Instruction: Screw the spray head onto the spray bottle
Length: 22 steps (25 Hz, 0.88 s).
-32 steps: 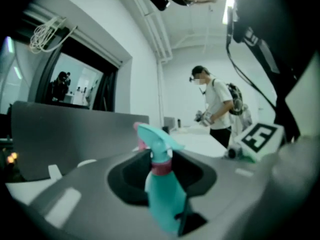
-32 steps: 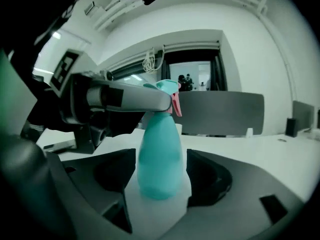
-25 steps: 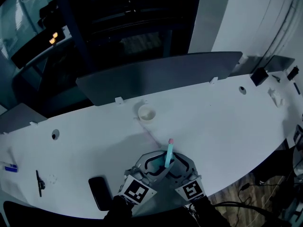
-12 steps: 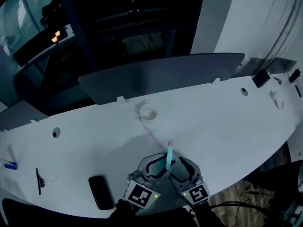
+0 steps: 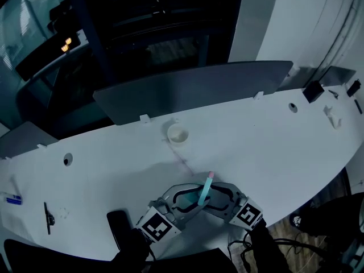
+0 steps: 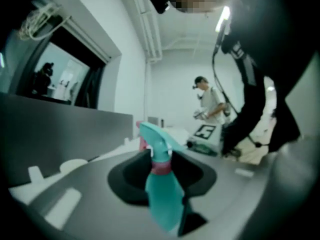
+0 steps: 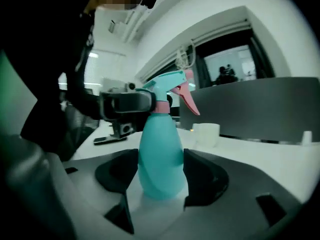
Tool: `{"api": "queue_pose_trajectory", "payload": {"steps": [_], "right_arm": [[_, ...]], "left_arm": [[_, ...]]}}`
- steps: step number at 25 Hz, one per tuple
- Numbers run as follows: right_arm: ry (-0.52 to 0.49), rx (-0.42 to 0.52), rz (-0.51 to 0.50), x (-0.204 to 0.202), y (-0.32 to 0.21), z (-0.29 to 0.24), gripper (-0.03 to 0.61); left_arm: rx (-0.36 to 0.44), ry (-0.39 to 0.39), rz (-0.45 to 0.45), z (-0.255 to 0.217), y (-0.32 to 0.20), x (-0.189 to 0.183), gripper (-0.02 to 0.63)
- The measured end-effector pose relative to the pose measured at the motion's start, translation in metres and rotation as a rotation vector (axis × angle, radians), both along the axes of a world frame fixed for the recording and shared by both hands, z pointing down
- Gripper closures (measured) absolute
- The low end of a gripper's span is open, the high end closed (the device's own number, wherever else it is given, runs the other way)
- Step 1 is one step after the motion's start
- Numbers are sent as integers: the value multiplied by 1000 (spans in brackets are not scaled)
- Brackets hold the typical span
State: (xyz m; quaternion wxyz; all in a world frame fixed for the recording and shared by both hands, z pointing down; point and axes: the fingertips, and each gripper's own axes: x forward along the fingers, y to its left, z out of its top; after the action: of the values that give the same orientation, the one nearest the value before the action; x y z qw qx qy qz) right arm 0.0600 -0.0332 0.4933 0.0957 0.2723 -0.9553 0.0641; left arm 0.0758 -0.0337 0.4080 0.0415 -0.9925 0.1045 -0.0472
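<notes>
A teal spray bottle (image 5: 202, 193) with a pink trigger tip stands tilted between both grippers at the table's near edge. In the left gripper view its teal spray head (image 6: 154, 140) and pink collar (image 6: 161, 168) sit between the jaws of my left gripper (image 6: 162, 179), which is shut on the neck. In the right gripper view the bottle body (image 7: 160, 159) fills the gap of my right gripper (image 7: 160, 176). Its jaws are closing, and both pads touch the bottle's sides. The left gripper (image 7: 125, 104) shows there at collar height.
A white cup (image 5: 177, 135) stands farther back on the white table (image 5: 273, 147). A dark phone (image 5: 116, 232) and a pen (image 5: 48, 218) lie at the near left. A grey partition (image 5: 193, 90) runs along the far edge. A person (image 6: 210, 101) stands in the background.
The two grippers have swung apart at their rear ends. The bottle's top now leans to the right. The head view has shifted slightly.
</notes>
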Motion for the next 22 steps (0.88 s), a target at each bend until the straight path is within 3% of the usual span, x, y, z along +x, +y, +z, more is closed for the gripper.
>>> {"api": "queue_pose_trajectory", "payload": {"steps": [2,4,6,10,13,16,17,19,22], "right_arm": [[-16,-98,-189,0,5,7,284],[15,-144,-228,2,4,12,282],[29,-121,-80,10,0,8,282],[-44,-51,396,31,0,-3,282],[100,14,539,13,0,4,282],[64,31,673,8,-11,4,282],[40,26,661,9,-13,4,282],[8,25,533,8,-12,3,284],[-20,22,196,4,-4,2,284]], "left_arm": [[-52,-12,119,3,8,-2,485],[-54,-47,122,7,6,-4,483],[-24,-66,31,11,-1,-6,483],[-13,-25,-286,8,-14,-4,483],[-29,16,-471,5,-21,0,483],[-37,64,-529,2,-24,1,483],[-32,71,-502,1,-25,2,483],[10,72,-371,-3,-22,3,485],[34,38,-94,-2,-7,2,485]]}}
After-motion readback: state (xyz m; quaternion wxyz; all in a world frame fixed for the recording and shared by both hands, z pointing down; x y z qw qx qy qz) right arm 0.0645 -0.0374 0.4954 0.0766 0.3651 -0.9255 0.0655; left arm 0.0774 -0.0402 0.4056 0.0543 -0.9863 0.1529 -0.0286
